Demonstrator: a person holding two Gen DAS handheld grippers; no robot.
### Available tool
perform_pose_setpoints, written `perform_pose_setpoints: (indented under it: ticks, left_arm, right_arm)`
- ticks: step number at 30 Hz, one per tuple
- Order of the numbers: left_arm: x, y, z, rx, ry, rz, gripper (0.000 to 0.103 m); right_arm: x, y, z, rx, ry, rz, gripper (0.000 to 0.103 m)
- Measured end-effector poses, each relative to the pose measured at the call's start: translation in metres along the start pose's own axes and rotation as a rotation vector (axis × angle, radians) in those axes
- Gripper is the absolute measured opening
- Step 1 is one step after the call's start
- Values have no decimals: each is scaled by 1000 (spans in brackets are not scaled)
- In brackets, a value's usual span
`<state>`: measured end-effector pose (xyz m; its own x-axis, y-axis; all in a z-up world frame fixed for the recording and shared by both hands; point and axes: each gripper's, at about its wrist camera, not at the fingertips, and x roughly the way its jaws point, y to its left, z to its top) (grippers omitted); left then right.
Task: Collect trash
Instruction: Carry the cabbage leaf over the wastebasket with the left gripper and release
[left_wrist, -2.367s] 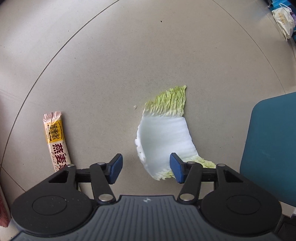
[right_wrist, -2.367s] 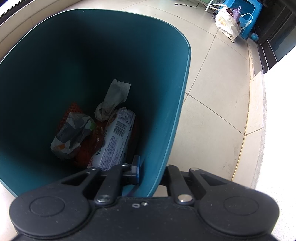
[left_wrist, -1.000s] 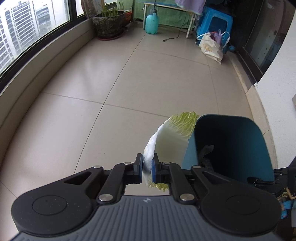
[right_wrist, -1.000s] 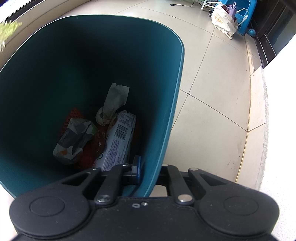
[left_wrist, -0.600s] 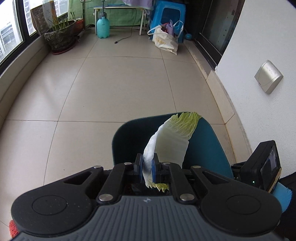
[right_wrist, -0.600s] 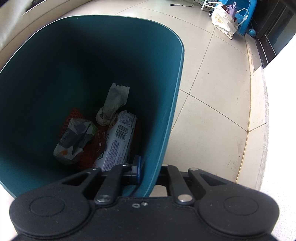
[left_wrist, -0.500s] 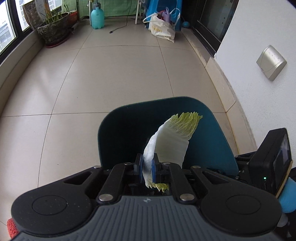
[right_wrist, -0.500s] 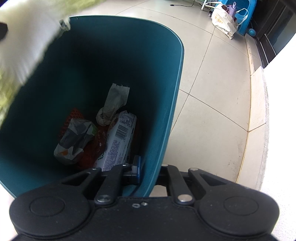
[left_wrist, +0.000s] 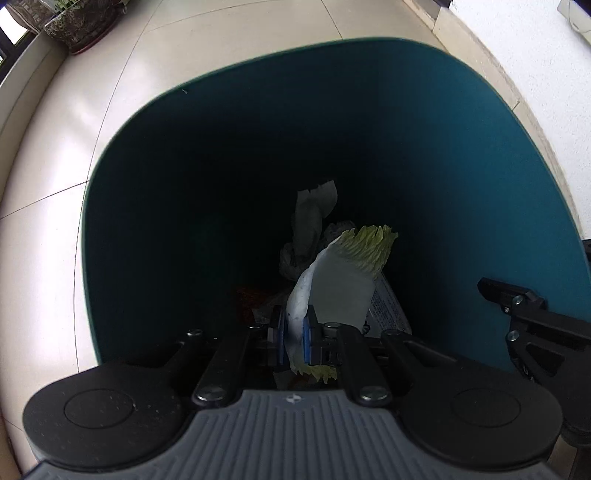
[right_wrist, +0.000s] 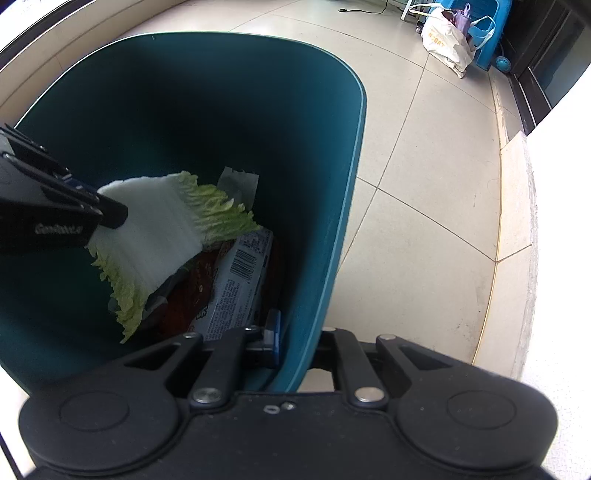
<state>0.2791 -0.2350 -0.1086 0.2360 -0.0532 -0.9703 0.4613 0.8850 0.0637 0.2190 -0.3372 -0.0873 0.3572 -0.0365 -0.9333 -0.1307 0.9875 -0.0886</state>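
My left gripper (left_wrist: 294, 334) is shut on a cabbage leaf (left_wrist: 334, 284), white with a green frilled edge, and holds it inside the mouth of the teal trash bin (left_wrist: 498, 155). In the right wrist view the leaf (right_wrist: 159, 232) hangs from the left gripper (right_wrist: 99, 212) above the trash in the bin. My right gripper (right_wrist: 295, 339) is shut on the bin's near wall (right_wrist: 332, 240), one finger inside and one outside. The bin bottom holds a crumpled paper (right_wrist: 236, 184), a white barcoded wrapper (right_wrist: 236, 280) and a red wrapper (right_wrist: 184, 299).
The bin stands on a beige tiled floor (right_wrist: 424, 177) beside a white wall (left_wrist: 535, 74). A shopping bag (right_wrist: 445, 42) and a blue stool (right_wrist: 491, 26) are at the far end. A potted plant (left_wrist: 77, 26) stands by the window.
My left gripper has carried the cabbage leaf from over the bin's rim down into its mouth. The leaf now shows clearly in the right wrist view. The right gripper keeps its hold on the bin.
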Motion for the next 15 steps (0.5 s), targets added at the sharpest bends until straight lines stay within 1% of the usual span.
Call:
perform_pose_setpoints:
  ticks: [4, 6, 8, 9, 10, 13, 15]
  left_arm:
    - [8, -4, 8, -12, 17, -35, 18]
    - [5, -3, 7, -24, 5, -59, 28]
    - [-3, 4, 0, -40, -18, -93, 48]
    - [-8, 8, -1, -49, -31, -103, 52]
    - [-14, 10, -3, -50, -46, -105, 54]
    - [-36, 15, -8, -42, -92, -98, 54]
    - [-54, 22, -13, -56, -123, -118, 54]
  right_arm:
    - [0, 0, 0, 0, 0, 0, 8]
    - [0, 0, 0, 0, 0, 0, 9]
    - [0, 0, 0, -1, -1, 0, 9]
    - [0, 0, -1, -1, -1, 0, 9]
    - [0, 0, -1, -1, -1, 0, 9]
    - [0, 1, 0, 0, -1, 2, 9]
    - [0, 1, -1, 0, -1, 2, 9]
